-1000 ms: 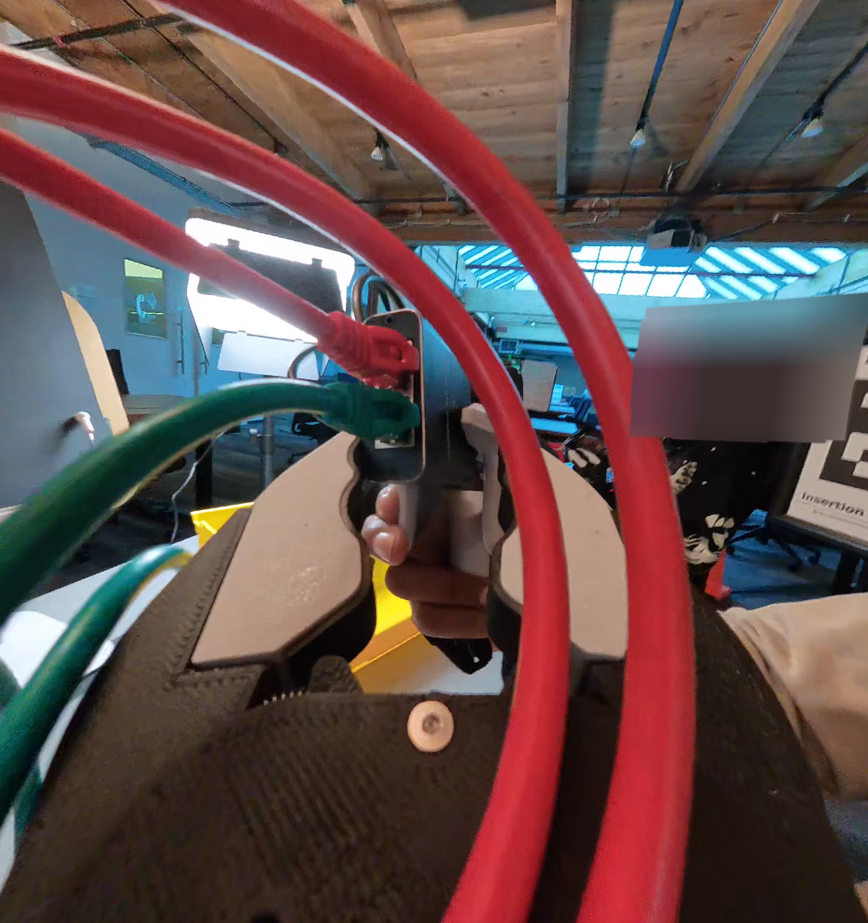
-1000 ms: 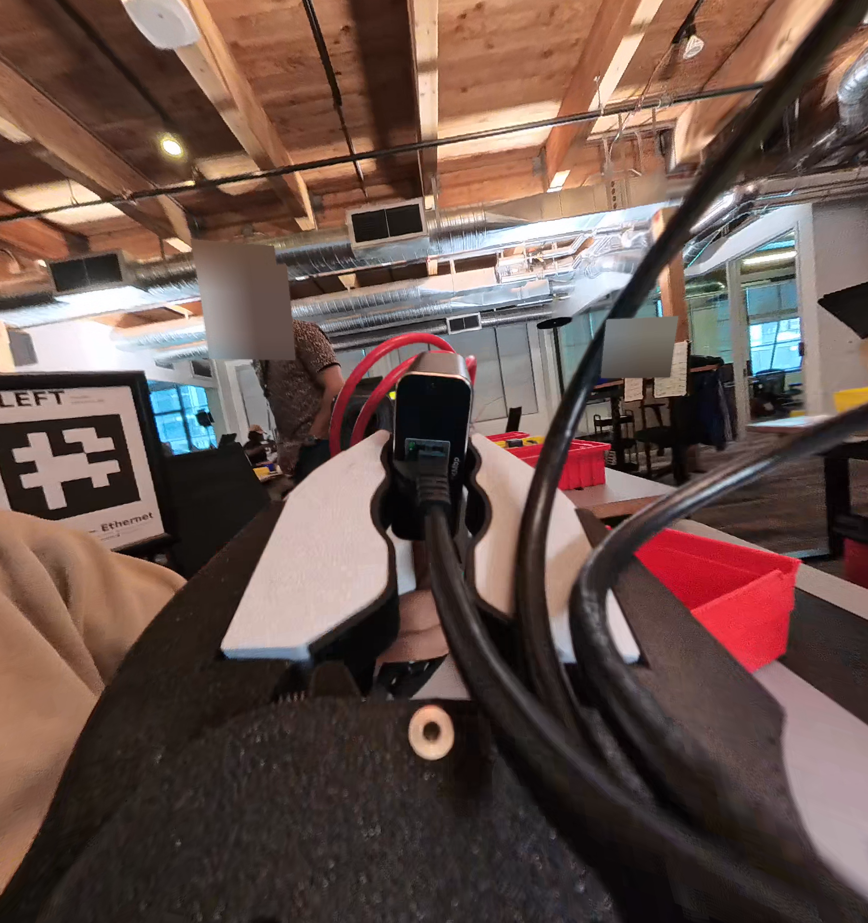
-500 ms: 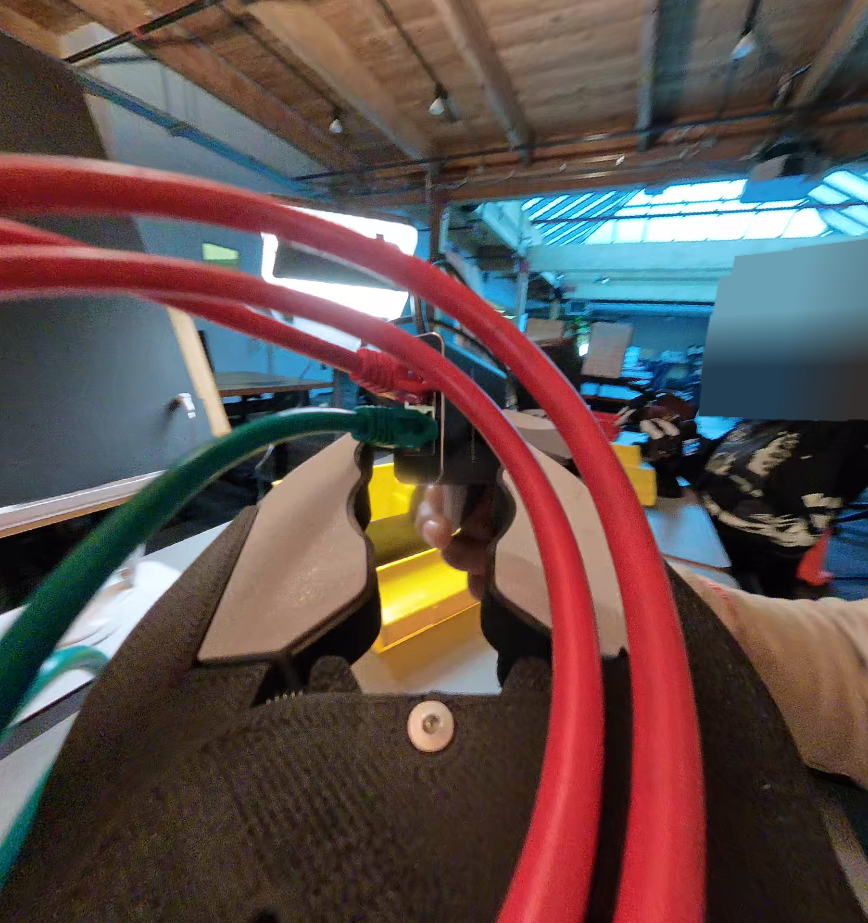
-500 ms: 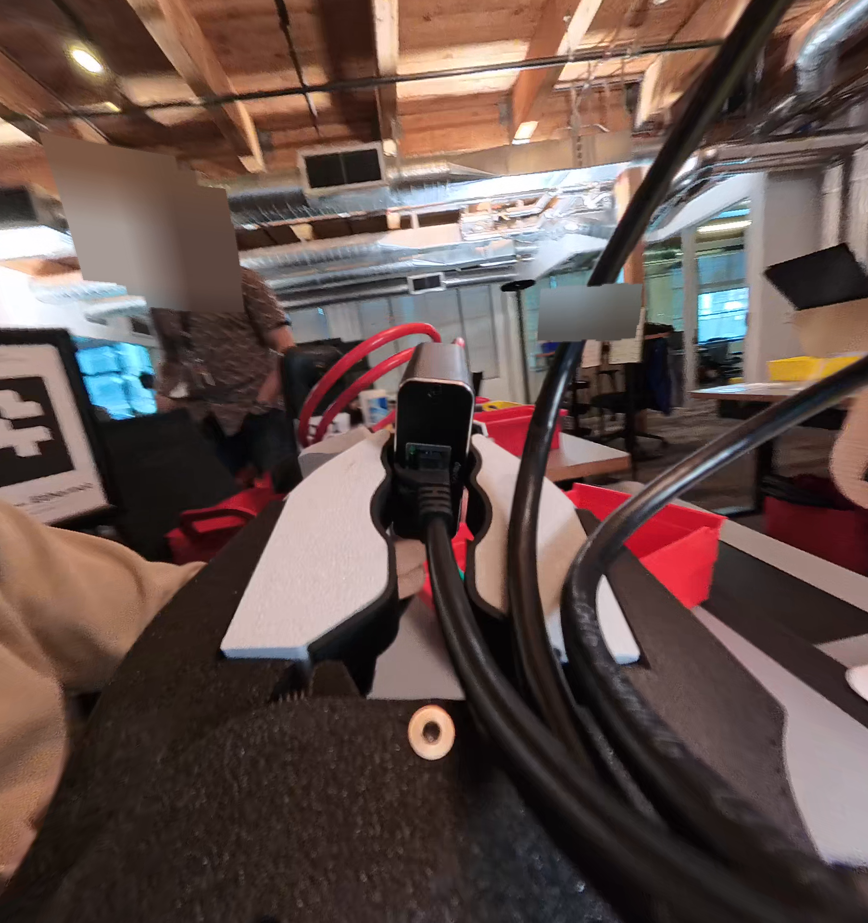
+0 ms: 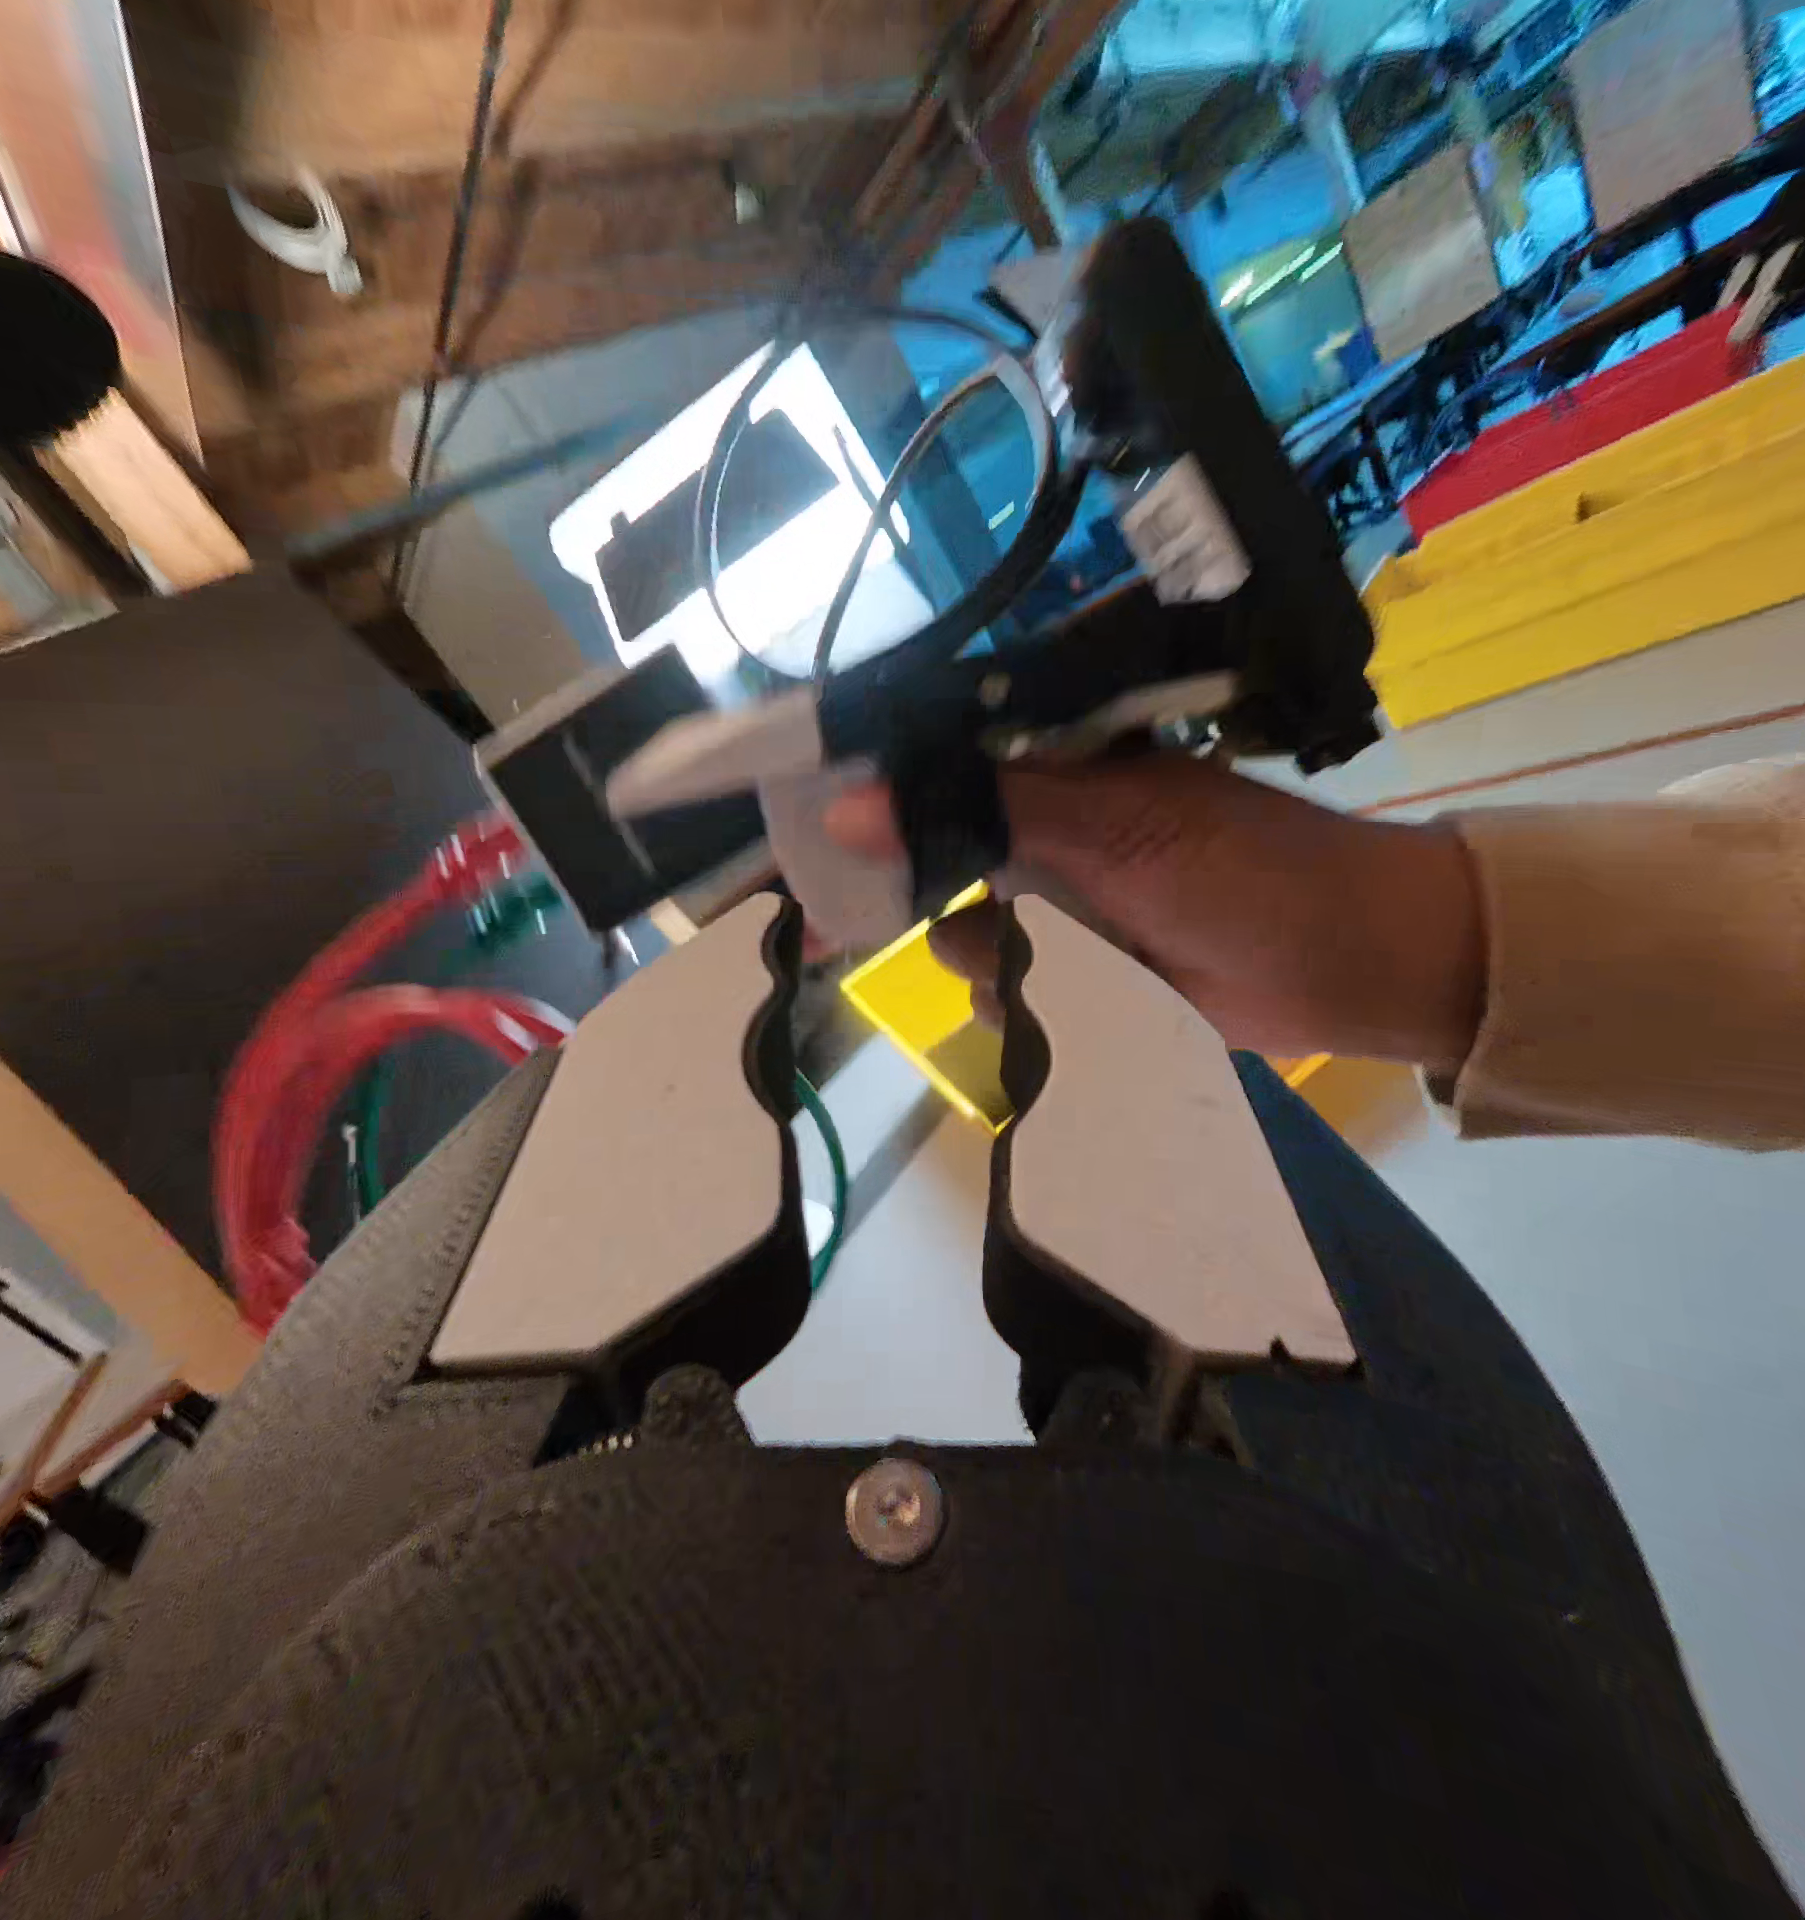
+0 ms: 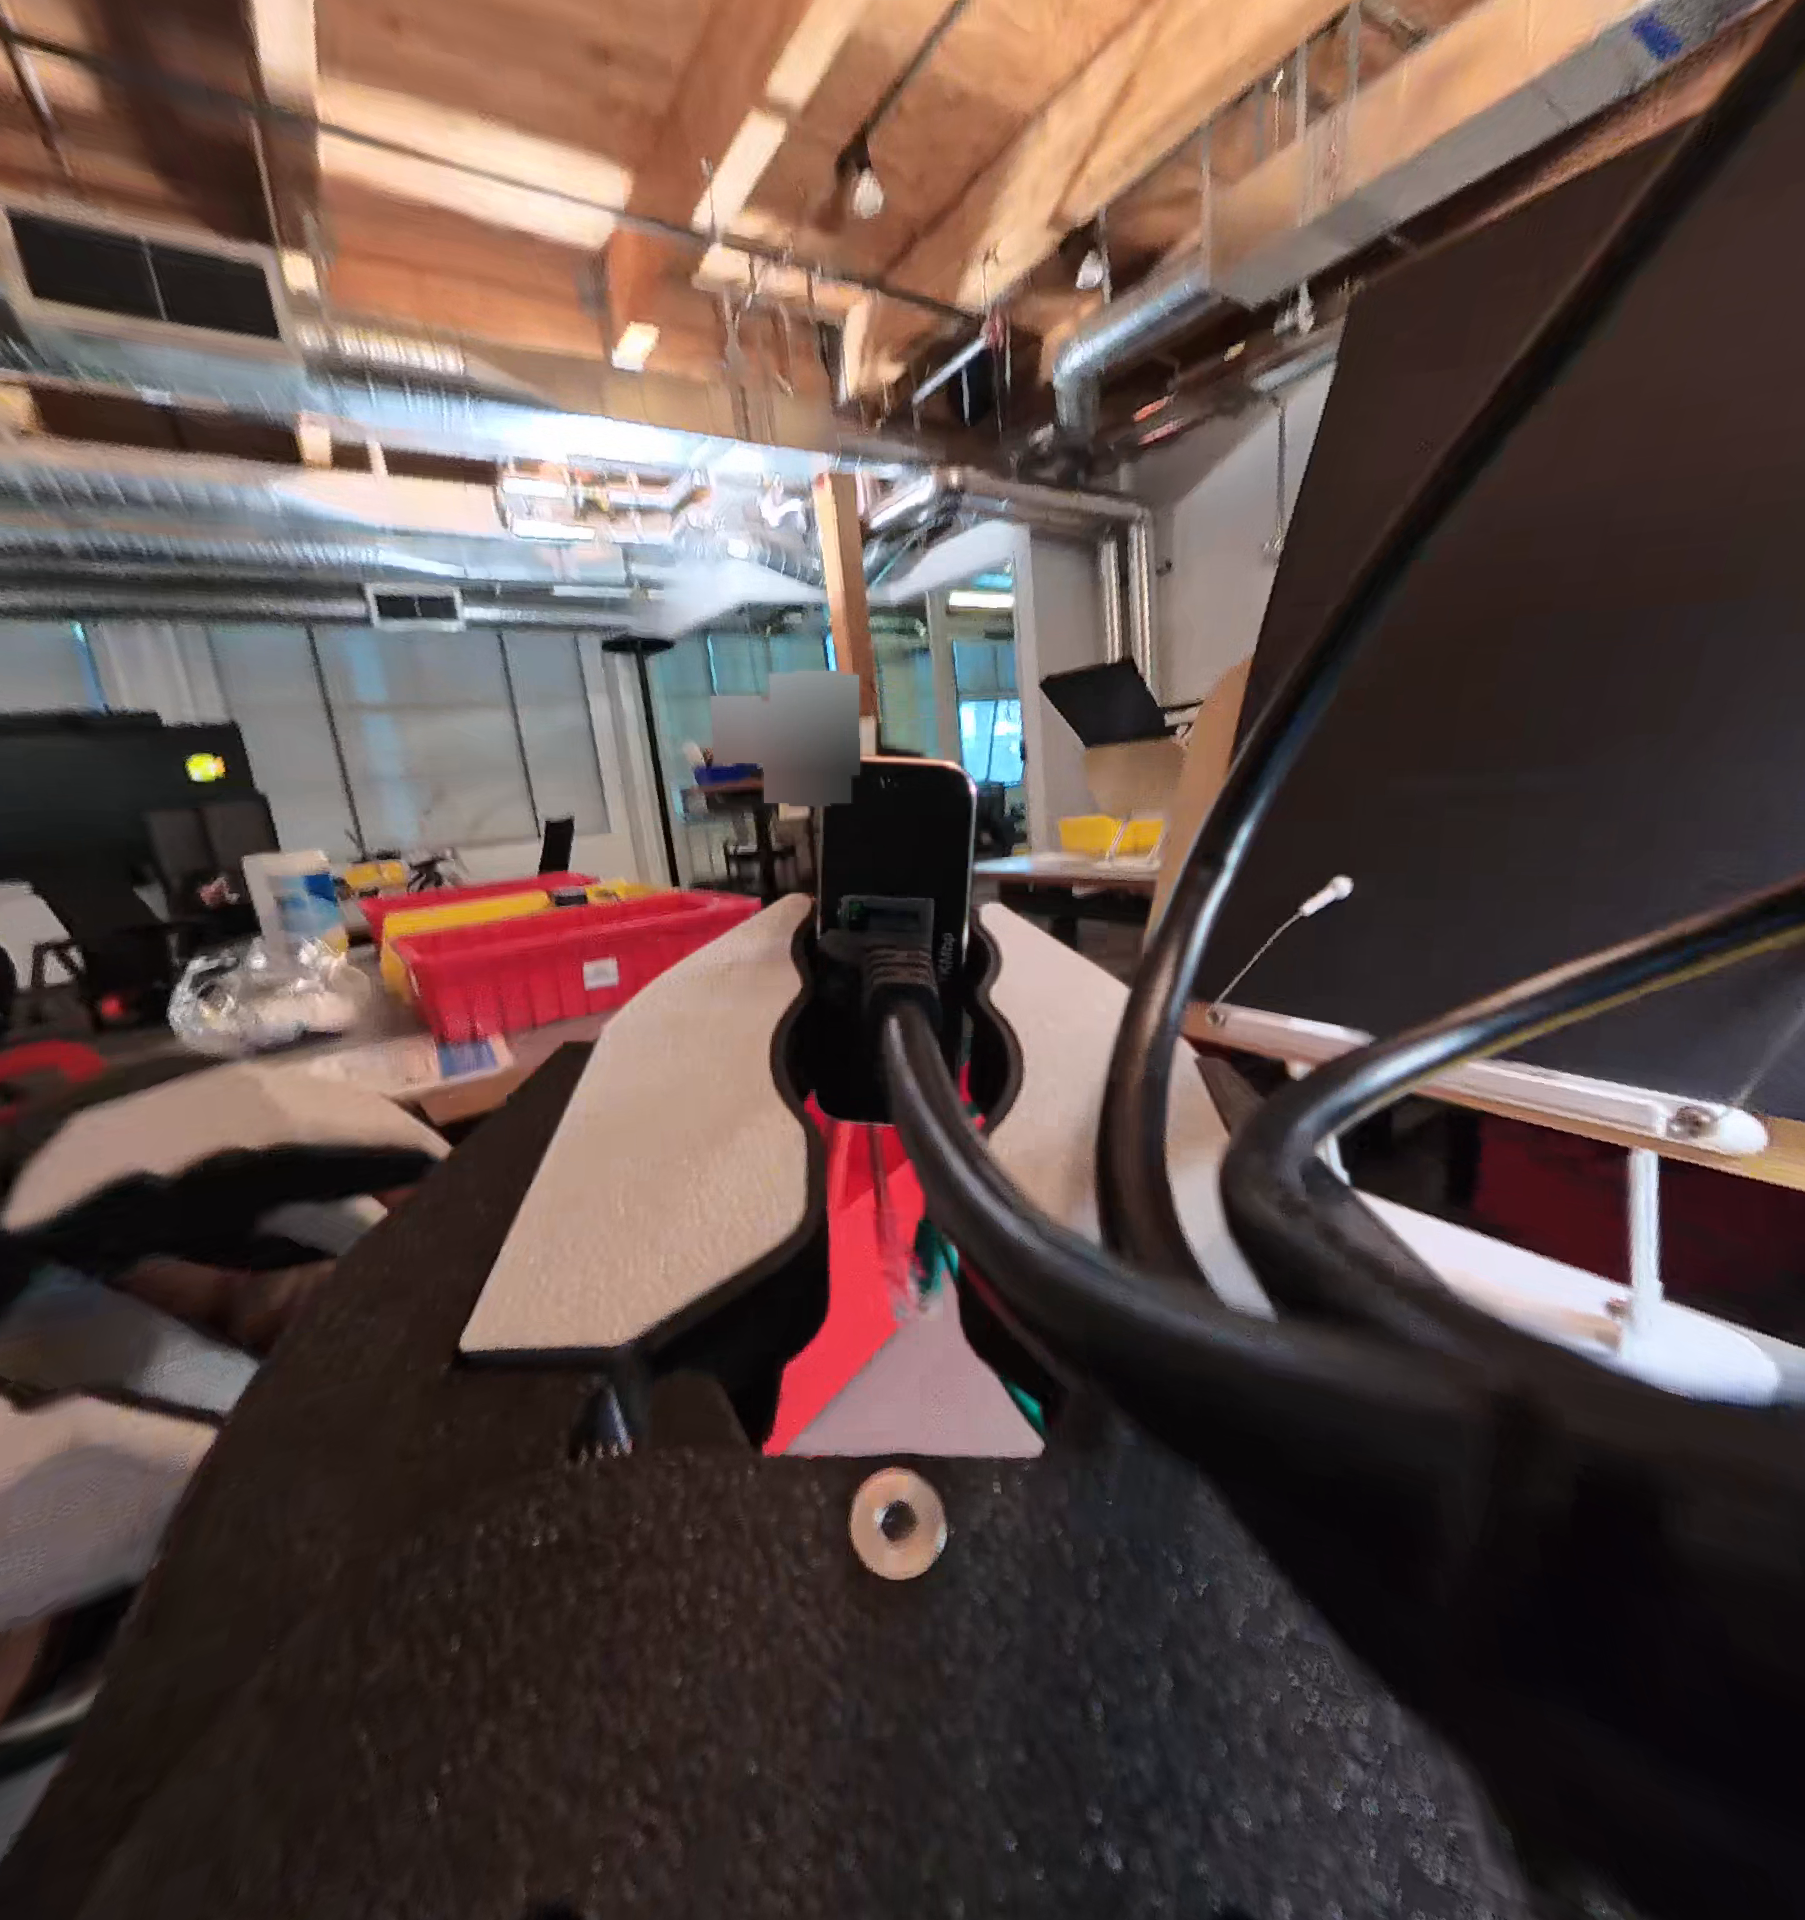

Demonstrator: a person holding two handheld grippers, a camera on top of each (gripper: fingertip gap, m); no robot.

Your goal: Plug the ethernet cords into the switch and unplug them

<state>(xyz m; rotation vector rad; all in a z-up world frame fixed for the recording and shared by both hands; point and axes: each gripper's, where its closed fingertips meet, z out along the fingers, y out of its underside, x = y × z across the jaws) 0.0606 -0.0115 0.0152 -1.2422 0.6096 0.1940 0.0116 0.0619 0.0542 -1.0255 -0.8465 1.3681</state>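
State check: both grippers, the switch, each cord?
left gripper: open, fingers empty
right gripper: shut on switch
switch: held upright in the air
black cord: plugged into switch
red cord: plug at switch, blurred; seated or not, cannot tell
green cord: same, cannot tell

Your left wrist view is smeared by motion: the red cord coil [image 5: 358, 1101] at nine o'clock and the ceiling at twelve streak badly. A bright panel [image 5: 732, 540] near eleven o'clock blows out to white glare. Your right wrist view is evenly daylit from far windows [image 6: 410, 727] at ten o'clock, sharp in the middle, blurred and bent toward the edges.
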